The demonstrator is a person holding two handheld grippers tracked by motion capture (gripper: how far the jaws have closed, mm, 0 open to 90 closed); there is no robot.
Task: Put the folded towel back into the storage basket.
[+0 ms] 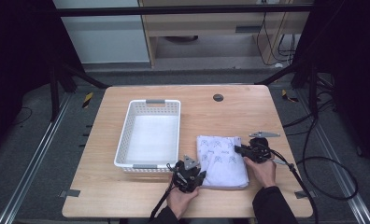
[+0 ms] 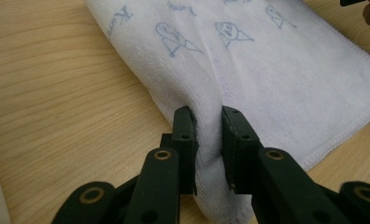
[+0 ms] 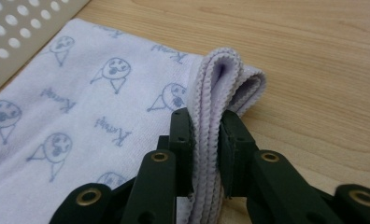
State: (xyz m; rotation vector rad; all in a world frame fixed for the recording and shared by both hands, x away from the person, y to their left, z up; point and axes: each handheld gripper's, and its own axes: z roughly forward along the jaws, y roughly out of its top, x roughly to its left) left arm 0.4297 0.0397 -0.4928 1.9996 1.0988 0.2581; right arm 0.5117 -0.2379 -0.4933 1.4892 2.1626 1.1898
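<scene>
From above, the folded towel lies on the table at 3 o'clock of the white basket. My left claw is clamped on a bunched fold of the towel. My right claw pinches its layered edge.

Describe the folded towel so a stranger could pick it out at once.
On the wooden table, look right of the white perforated basket. The towel lies flat there, folded, white with small blue cartoon faces and script, pinched at opposite edges by two black grippers.
</scene>
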